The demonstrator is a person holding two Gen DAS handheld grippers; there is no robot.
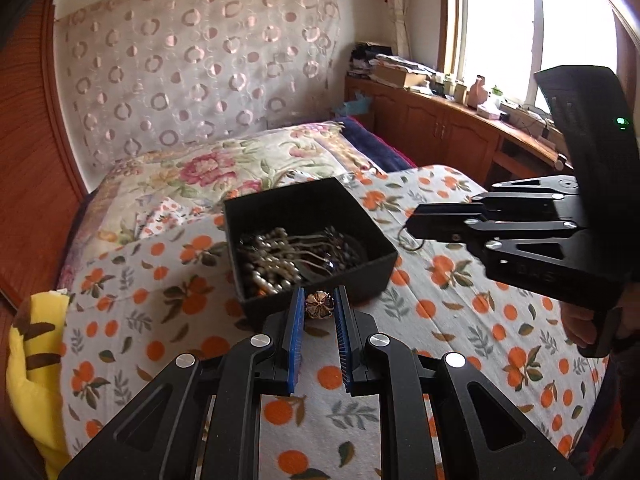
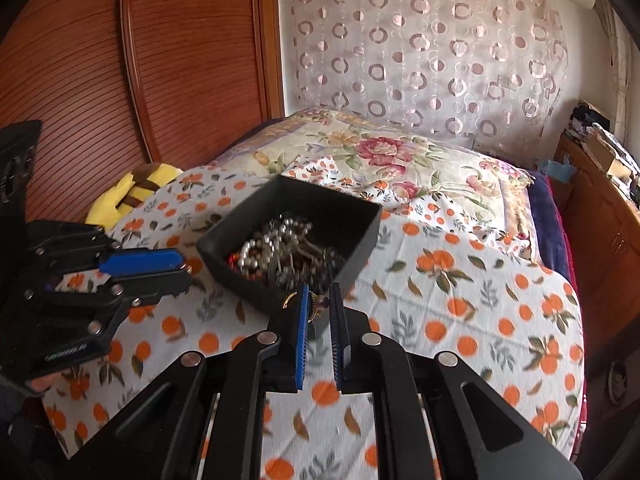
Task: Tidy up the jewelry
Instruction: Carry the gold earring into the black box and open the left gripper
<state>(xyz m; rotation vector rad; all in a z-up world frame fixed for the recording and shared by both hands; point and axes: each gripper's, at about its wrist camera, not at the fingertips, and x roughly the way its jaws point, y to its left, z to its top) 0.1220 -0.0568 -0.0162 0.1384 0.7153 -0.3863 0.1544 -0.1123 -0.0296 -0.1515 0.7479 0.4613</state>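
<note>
Orange-print bedsheet (image 1: 460, 292), floral quilt (image 2: 384, 152), yellow plush toy (image 2: 132, 192), possibly figurine on windowsill (image 1: 478, 90).

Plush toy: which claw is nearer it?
Left. The left claw is beside the box on the side toward the plush; the right claw is across the box.

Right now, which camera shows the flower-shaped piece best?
The left wrist view: the flower piece sits sharp between the left gripper fingers. The right wrist view shows only that gripper from the side, the piece hidden.
</note>
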